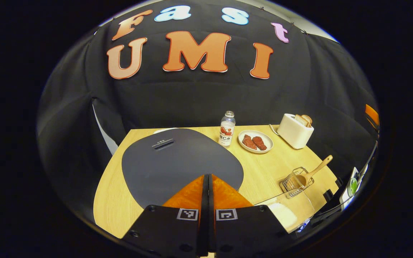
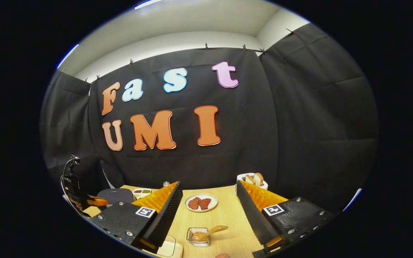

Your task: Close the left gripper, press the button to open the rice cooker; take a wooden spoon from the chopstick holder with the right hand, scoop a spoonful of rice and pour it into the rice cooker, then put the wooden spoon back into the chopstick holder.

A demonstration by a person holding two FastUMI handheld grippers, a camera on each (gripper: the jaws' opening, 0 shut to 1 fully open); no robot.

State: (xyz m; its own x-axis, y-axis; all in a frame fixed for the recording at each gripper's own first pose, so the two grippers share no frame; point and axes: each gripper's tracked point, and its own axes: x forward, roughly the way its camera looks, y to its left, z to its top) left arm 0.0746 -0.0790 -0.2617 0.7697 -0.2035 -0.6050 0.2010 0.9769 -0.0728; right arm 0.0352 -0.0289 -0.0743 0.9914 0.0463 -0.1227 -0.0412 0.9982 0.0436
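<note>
Grey rice cooker lid down, left gripper pinched closed above its near edge.
Right gripper gapes wide over the wooden spoon in the chopstick holder; an off-centre press could likely miss the latch button.

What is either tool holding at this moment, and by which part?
Nothing. The left tool is shut on itself over the rice cooker; the right tool is open, the wooden spoon in its holder.
</note>
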